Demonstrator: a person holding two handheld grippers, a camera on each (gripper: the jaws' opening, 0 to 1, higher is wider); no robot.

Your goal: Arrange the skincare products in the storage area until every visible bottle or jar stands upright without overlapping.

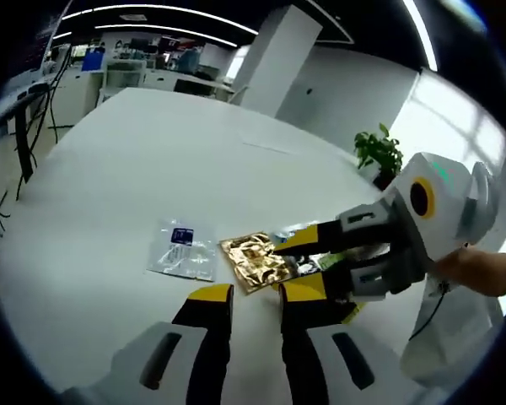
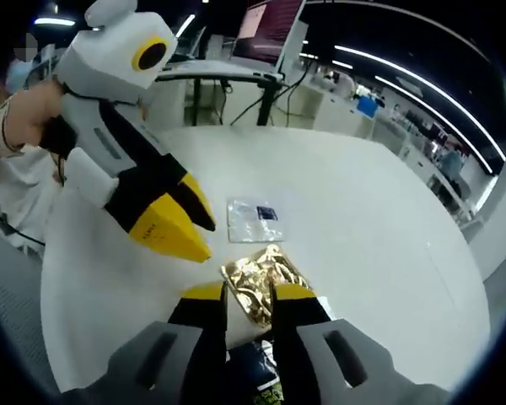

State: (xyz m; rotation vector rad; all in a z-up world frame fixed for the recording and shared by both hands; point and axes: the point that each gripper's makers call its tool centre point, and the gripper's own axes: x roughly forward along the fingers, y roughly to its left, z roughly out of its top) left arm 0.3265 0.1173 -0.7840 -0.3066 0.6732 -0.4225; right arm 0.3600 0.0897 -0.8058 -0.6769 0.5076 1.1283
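Left gripper view, left to right: round white table (image 1: 152,160), and at about 9 o'clock from the picture's middle a clear sachet with a dark blue label (image 1: 182,249), flat on the top. Just right of it, a narrow strip of table between, a crinkled gold foil sachet (image 1: 255,261), also flat. At 6 o'clock the left gripper (image 1: 255,295), yellow tips slightly apart with a bare gap, nothing in them, tips just short of the gold sachet's near edge. At 3 o'clock the right gripper (image 1: 297,253) reaches in from the right, its yellow tips over a shiny packet (image 1: 308,239) lying against the gold sachet's right side; cannot tell whether they grip it. A person's forearm (image 1: 476,270) behind it, and a potted plant (image 1: 378,153) at 2 o'clock past the table edge. Right gripper view, left to right: the left gripper (image 2: 194,226) comes in from 10 o'clock, tips close together above the table (image 2: 363,211), clear of the sachets. Clear sachet (image 2: 255,218) near the middle, gold sachet (image 2: 255,283) below it toward 6 o'clock, the two apart. The right gripper (image 2: 248,297) rises at 6 o'clock, tips a little apart, gold foil showing through the gap; a dark packet (image 2: 257,363) lies under the jaws lower down. No upright bottle or jar among these items; all lie flat
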